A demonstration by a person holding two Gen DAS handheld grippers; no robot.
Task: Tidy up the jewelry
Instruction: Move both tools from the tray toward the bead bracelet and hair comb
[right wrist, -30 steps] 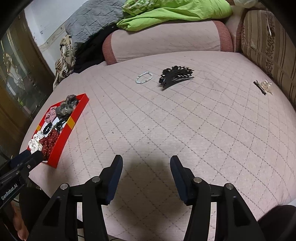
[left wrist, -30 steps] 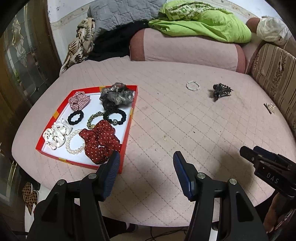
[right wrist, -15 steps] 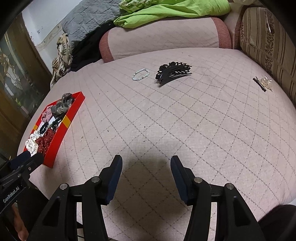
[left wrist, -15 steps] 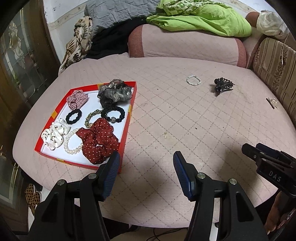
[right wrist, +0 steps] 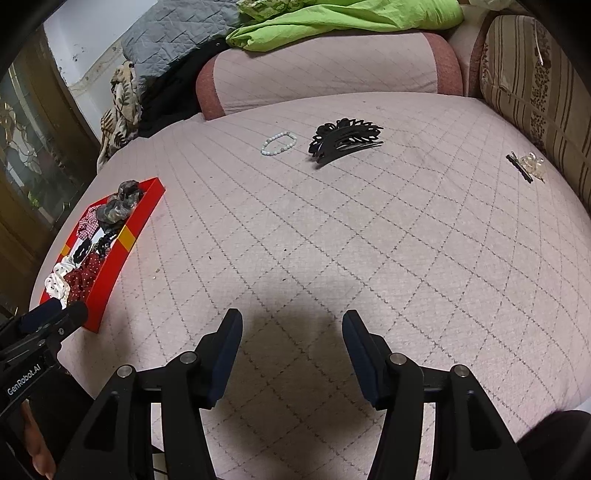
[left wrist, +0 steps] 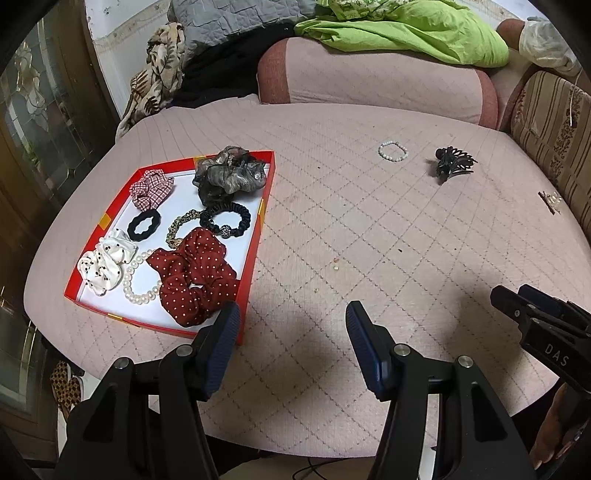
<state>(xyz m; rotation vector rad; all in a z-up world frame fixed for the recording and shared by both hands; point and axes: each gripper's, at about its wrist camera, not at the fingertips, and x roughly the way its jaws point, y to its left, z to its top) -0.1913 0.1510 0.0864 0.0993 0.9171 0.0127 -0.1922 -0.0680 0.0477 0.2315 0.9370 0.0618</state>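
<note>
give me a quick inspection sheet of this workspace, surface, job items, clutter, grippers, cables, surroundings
surface: pink quilted cover, small specks on it
job's things: red tray holds scrunchies, hair ties and a pearl strand; bead bracelet, black claw clip and small hair clip lie loose outside it
clutter: green cloth, grey quilt and patterned fabric piled at the far edge
grippers: left gripper and right gripper both open, empty, above the near edge
cables: thin dark cord below the near edge
surroundings: bolster cushion, striped cushion, glass-panelled door
</note>
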